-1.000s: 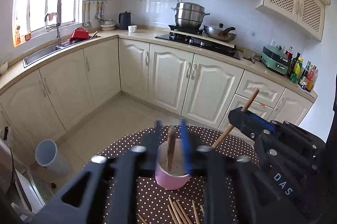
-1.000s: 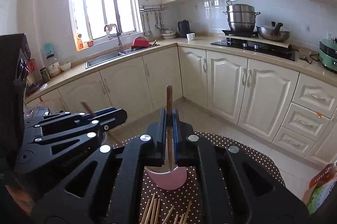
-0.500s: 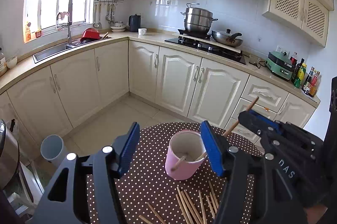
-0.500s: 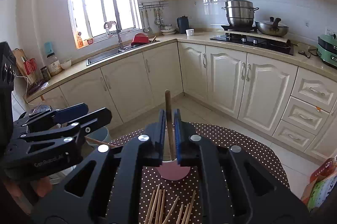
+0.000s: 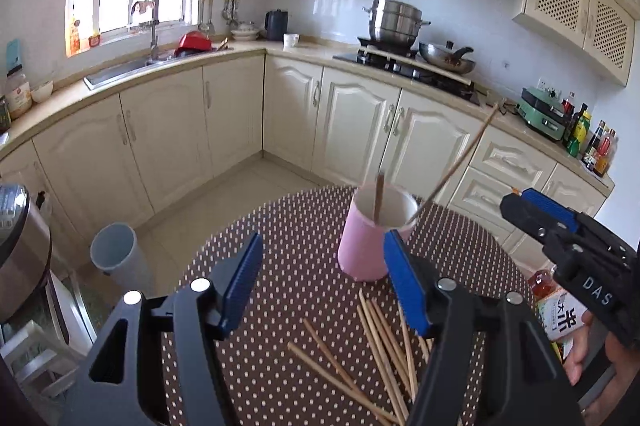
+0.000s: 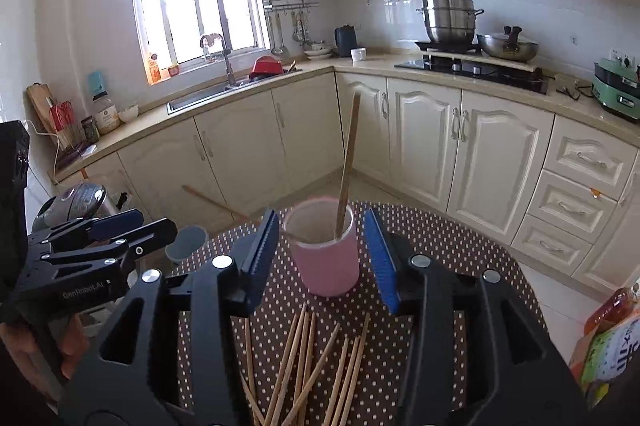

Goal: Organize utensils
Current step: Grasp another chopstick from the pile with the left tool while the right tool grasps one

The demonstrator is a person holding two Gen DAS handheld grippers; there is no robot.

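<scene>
A pink cup [image 5: 370, 238] stands on the brown polka-dot table [image 5: 280, 226] with two wooden chopsticks in it. One chopstick [image 5: 378, 196] stands nearly upright and the other chopstick [image 5: 460, 154] leans out to the right. My left gripper [image 5: 324, 282] is short of the cup, its jaws opening with nothing between them. My right gripper [image 6: 320, 226] is also opening. The cup [image 6: 326, 254] shows in the gap beyond its pads, untouched, and a chopstick [image 6: 347, 166] rises from it. Several loose chopsticks [image 6: 312, 358] lie on the cloth in front of the cup.
On the floor to the left are a grey bin [image 5: 114, 254] and a rice cooker [image 5: 18, 242]. A printed carton and a bottle [image 6: 612, 338] stand off the table's right side. Kitchen cabinets and the counter run behind the table's far edge.
Each gripper held a chopstick over the cup. Both have opened, the left first, and drawn back. The two chopsticks now stand in the cup.
</scene>
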